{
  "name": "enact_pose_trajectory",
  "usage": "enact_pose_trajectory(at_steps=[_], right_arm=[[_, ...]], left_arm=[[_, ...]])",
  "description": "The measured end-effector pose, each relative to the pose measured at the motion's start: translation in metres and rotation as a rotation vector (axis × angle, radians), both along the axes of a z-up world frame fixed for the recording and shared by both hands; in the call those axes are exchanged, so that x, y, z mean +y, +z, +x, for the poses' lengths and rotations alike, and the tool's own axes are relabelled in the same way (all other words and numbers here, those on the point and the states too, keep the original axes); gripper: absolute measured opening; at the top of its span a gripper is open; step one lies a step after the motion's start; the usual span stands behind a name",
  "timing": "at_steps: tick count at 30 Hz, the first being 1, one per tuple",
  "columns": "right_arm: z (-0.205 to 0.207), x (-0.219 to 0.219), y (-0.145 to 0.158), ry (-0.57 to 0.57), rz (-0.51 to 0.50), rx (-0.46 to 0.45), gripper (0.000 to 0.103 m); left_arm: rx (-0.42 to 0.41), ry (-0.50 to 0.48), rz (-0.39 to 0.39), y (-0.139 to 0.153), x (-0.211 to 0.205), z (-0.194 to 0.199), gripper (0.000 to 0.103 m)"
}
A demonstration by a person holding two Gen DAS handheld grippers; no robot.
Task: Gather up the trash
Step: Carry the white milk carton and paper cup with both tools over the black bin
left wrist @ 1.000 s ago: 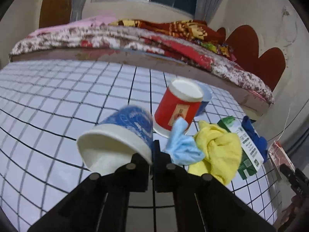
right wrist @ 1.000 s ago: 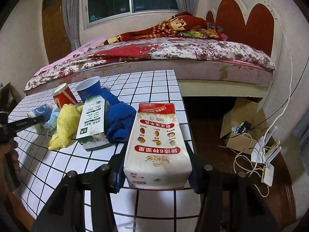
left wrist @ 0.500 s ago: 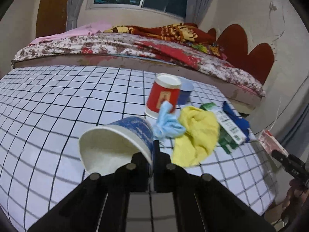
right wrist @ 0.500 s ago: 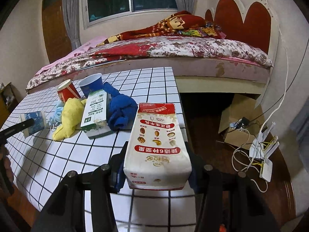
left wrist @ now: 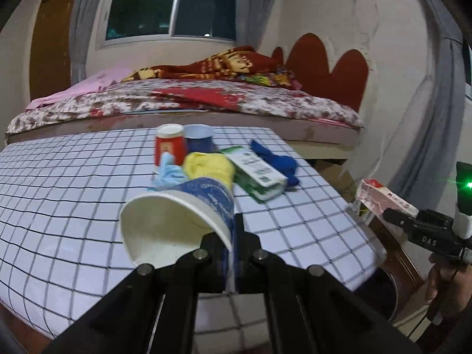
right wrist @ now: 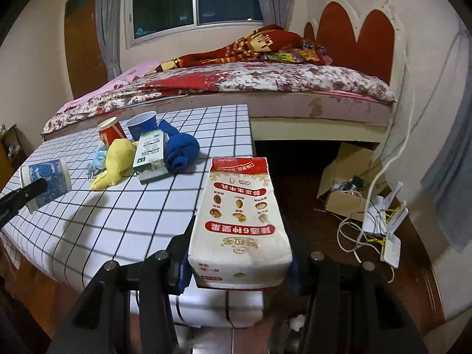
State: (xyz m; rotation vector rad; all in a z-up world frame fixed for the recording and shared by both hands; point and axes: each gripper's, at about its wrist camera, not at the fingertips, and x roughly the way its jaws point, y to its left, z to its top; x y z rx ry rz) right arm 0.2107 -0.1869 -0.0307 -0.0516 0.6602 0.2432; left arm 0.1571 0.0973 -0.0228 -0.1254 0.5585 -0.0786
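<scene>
My left gripper (left wrist: 233,233) is shut on the rim of a blue and white paper cup (left wrist: 177,218), held tilted above the checked table (left wrist: 73,183); the cup also shows in the right wrist view (right wrist: 44,183). My right gripper (right wrist: 239,268) is shut on a white and red milk carton (right wrist: 240,227), held past the table's right edge; the carton also shows in the left wrist view (left wrist: 383,200). On the table stand a red cup (left wrist: 169,147) and a blue cup (left wrist: 199,140), with a green and white carton (left wrist: 256,174) lying beside them.
A yellow cloth (left wrist: 209,166), a light blue cloth (left wrist: 168,174) and a dark blue cloth (left wrist: 280,162) lie among the cups. A bed (right wrist: 236,82) stands behind the table. A cardboard box (right wrist: 348,188) and cables (right wrist: 380,230) lie on the floor at right.
Both grippers have drawn back and up from the table, each keeping its hold. The pile of cups and cloths looks farther away in both views.
</scene>
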Motion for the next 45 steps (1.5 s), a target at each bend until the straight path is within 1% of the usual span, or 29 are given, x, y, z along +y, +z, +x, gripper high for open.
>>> enact_pose_trajectory(at_steps=[5, 10, 18, 25, 32, 38, 45], right_arm=[[-0.022, -0.021, 0.002, -0.029, 0.013, -0.006, 0.052], [-0.039, -0.045, 0.002, -0.066, 0.033, -0.01, 0.052], [-0.053, -0.076, 0.0, -0.116, 0.039, -0.016, 0.052], [-0.061, -0.098, -0.004, -0.152, 0.044, -0.015, 0.052], [-0.065, -0.118, -0.009, -0.182, 0.049, 0.0, 0.052], [-0.069, -0.141, -0.021, -0.22, 0.054, 0.033, 0.052], [-0.08, -0.168, -0.035, -0.259, 0.049, 0.07, 0.052]], left_arm=[[-0.005, -0.044, 0.005, 0.0, -0.029, -0.01, 0.003], [-0.014, -0.097, 0.027, 0.003, -0.062, -0.018, 0.003], [-0.022, -0.172, 0.048, 0.005, -0.104, -0.023, 0.003], [-0.003, -0.224, 0.061, 0.0, -0.131, -0.02, 0.003], [0.007, -0.283, 0.065, -0.004, -0.162, -0.02, 0.003], [0.031, -0.35, 0.062, -0.014, -0.193, -0.021, 0.003], [0.059, -0.449, 0.07, -0.028, -0.235, -0.028, 0.003]])
